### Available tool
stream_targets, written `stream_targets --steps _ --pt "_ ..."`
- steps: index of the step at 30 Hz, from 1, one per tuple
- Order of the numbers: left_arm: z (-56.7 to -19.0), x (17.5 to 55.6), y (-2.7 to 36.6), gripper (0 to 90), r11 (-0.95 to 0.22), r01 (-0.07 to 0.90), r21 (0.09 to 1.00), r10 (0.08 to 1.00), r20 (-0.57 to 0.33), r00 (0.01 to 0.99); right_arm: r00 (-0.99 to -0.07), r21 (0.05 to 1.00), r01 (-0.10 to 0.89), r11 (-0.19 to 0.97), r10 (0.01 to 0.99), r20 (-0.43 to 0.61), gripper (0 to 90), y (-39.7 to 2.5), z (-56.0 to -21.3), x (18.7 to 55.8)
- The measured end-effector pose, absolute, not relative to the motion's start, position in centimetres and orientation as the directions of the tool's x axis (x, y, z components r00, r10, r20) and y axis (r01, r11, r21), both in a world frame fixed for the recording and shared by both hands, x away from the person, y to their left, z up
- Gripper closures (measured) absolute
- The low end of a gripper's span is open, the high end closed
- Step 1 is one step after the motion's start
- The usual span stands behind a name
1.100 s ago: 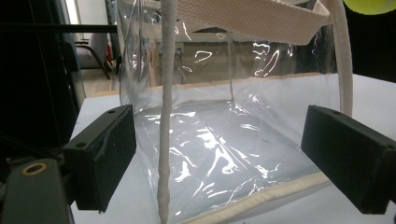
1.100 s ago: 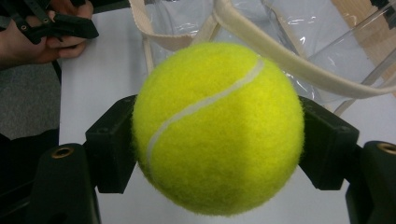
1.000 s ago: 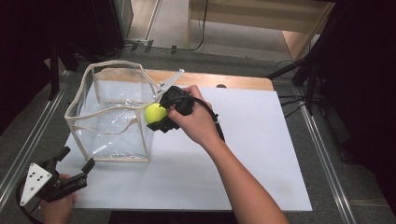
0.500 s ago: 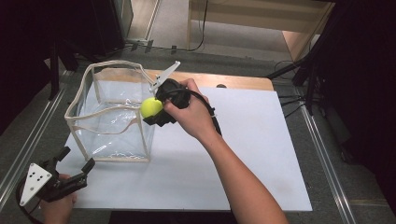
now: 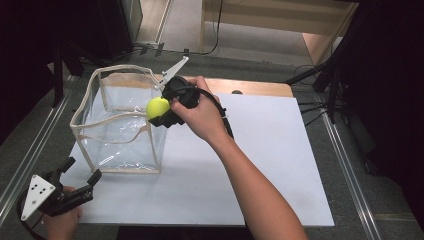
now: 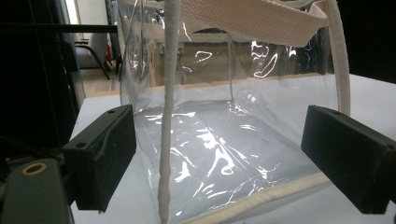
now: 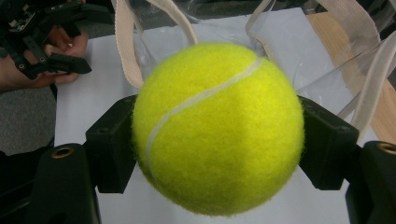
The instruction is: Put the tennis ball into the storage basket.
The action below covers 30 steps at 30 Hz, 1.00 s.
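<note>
The right tongs [image 5: 161,111] clamp the tennis ball [image 5: 157,107] over the clear bag's [image 5: 120,135] right rim, near the worktop's [image 5: 260,165] far-left corner. They should centre it over the mouth before releasing. The left tongs [image 5: 80,175] gape empty by the near-left corner.

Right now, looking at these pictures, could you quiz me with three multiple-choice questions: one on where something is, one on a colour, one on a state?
1. Where is the tennis ball?
A. Above the right-hand rim of the clear bag
B. Lying on the white table sheet
C. On the floor

2. What colour is the ball?
A. Red
B. Yellow-green
C. Blue

3. How does the left claw stand?
A. Shut on the ball
B. Shut on the bag's trim
C. Open, holding nothing

Answers:
1 A: the high view shows the right claw holding it up at the bag's rim.
2 B: the right gripper view shows bright yellow-green felt with a white seam.
3 C: the left gripper view shows its jaws wide apart, the bag beyond them.
</note>
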<state>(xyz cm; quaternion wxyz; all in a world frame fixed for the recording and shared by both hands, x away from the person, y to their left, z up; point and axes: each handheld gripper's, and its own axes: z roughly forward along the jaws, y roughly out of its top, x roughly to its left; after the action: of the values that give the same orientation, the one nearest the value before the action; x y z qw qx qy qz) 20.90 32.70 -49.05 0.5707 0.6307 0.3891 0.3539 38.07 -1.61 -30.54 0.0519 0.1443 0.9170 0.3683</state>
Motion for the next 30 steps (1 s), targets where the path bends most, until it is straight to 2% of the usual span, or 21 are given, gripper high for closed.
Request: stream_targets --steps 30 --pt "-49.0 20.9 32.7 10.4 -0.046 0.086 0.995 0.893 0.003 0.45 -0.937 0.711 0.254 0.656 0.35 0.011 23.3 0.4 -29.5 40.4"
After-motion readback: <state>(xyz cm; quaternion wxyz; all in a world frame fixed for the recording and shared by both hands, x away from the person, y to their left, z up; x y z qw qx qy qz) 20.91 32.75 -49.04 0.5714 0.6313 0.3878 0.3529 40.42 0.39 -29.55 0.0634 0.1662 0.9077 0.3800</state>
